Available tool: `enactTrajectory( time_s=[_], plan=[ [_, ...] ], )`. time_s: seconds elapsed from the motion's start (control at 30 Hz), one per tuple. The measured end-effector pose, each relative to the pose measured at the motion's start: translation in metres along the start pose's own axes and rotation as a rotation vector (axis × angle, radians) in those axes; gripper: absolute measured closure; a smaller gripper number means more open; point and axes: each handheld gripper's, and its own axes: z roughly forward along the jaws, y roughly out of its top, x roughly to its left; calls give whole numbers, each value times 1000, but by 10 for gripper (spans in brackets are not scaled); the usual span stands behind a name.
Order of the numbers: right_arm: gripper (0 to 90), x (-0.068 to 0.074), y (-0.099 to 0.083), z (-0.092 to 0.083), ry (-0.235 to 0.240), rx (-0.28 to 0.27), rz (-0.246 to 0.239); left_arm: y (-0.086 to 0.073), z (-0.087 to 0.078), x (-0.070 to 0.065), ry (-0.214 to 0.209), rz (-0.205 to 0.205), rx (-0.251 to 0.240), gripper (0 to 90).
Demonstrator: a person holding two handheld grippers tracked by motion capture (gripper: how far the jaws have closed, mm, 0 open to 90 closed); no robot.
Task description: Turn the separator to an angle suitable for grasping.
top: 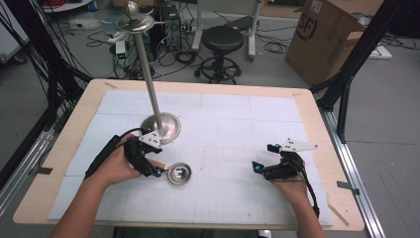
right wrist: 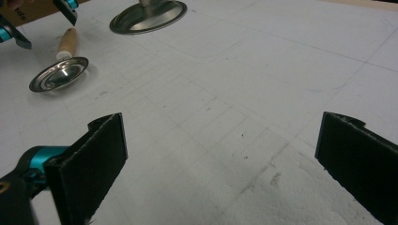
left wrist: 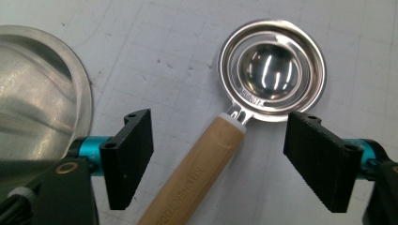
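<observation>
A pale wooden table (top: 317, 106) carried a white gridded mat (top: 237, 129), matte and lightly scuffed with grey marks. Near the mat's front left lay a small metal strainer (top: 179, 173) – a shallow round bowl of polished steel with raised concentric rings, joined by a white collar to a smooth, light wooden handle (left wrist: 197, 176) printed with lettering.

The left gripper (top: 151, 167), held in the person's left hand (top: 114, 168), was at the strainer's handle end. In the left gripper view its two flat black pads, rough-surfaced and mounted on teal fittings, stood on either side of the handle with clear space between each pad and the wood. The jaws were partly open and gripped nothing; the handle lay on the mat between them, untouched.

Just behind that hand stood a tall metal stand (top: 151, 84) – a slim brushed steel pole rising from a round domed base (top: 161, 126) to a small dished top with a ball finial.

The right gripper (top: 270, 161), in the right hand (top: 289, 186), rested toward the mat's front right, well apart from the strainer. Its jaws were wide open and empty, with bare mat between the pads in the right gripper view.

Beyond the table were a black round stool (top: 223, 39), a cardboard box (top: 324, 34) and loose cables on a grey floor.
</observation>
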Motion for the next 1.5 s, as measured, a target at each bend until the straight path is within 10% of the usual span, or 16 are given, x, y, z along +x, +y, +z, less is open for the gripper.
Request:
enactTrajectory(
  time_s=[0.53, 1.5],
  plan=[
    [15, 2, -1, 0, 3, 13, -2, 20, 14, -3, 11, 117, 224, 417],
    [16, 2, -3, 1, 2, 30, -12, 19, 28, -4, -99, 107, 283, 656]
  ],
)
